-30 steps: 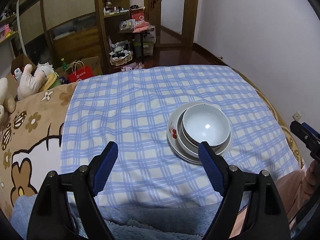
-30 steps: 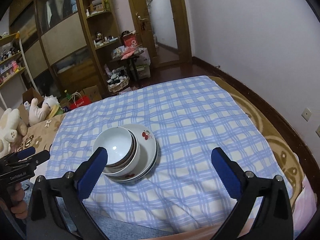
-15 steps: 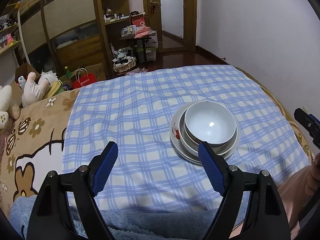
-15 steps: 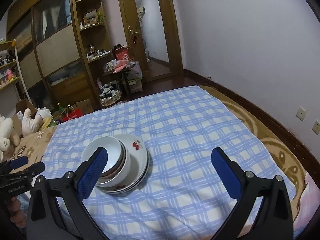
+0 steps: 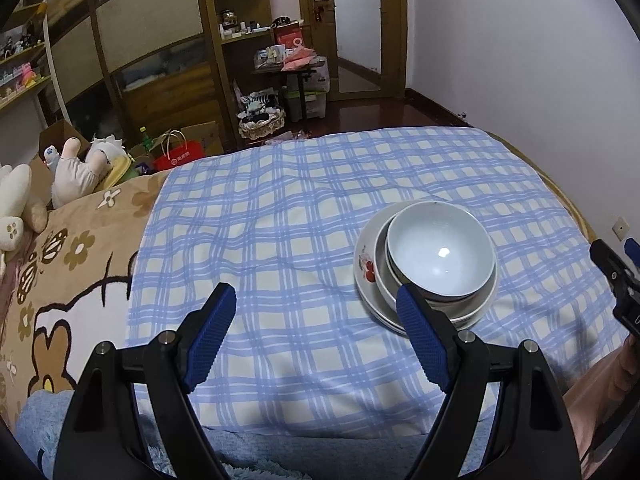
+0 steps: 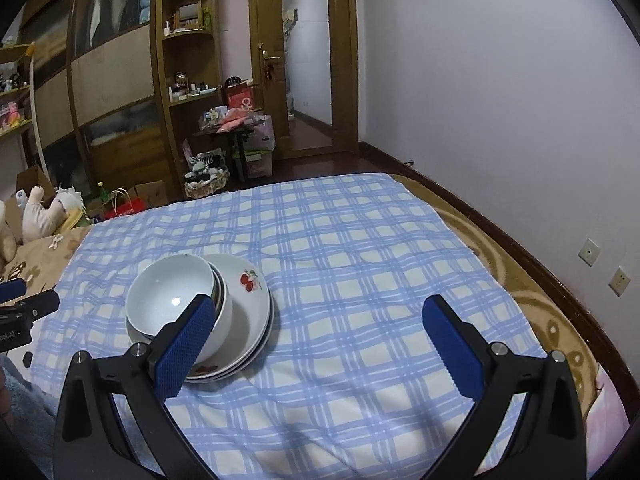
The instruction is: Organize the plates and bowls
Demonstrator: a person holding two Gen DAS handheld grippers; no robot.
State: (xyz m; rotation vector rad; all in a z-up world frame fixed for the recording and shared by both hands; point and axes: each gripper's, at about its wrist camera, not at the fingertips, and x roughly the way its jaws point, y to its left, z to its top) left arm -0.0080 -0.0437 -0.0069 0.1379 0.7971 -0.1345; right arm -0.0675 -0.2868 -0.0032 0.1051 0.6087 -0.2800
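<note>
A stack of white crockery rests on the blue checked cloth point(image 5: 280, 240): a white bowl point(image 5: 440, 252) nested in other bowls, on plates with a red cherry print point(image 5: 366, 270). My left gripper point(image 5: 316, 328) is open and empty; the stack lies just beyond its right finger. In the right wrist view the same bowl point(image 6: 172, 292) and cherry plate point(image 6: 248, 280) lie behind the left finger of my right gripper point(image 6: 320, 336), which is also open and empty. Each gripper's tip shows at the edge of the other's view.
The cloth covers a bed with a brown cartoon blanket point(image 5: 60, 264) and plush toys point(image 5: 76, 168) at the left. A white wall point(image 6: 500, 100) runs along the right. Shelves, a cluttered small table point(image 5: 288, 68) and a door point(image 6: 304, 64) stand beyond the bed's far end.
Both views have tilted up slightly, showing more of the room; the stack has slid lower and a little rightward in the frames. Both grippers stay open and the crockery has not moved.
</note>
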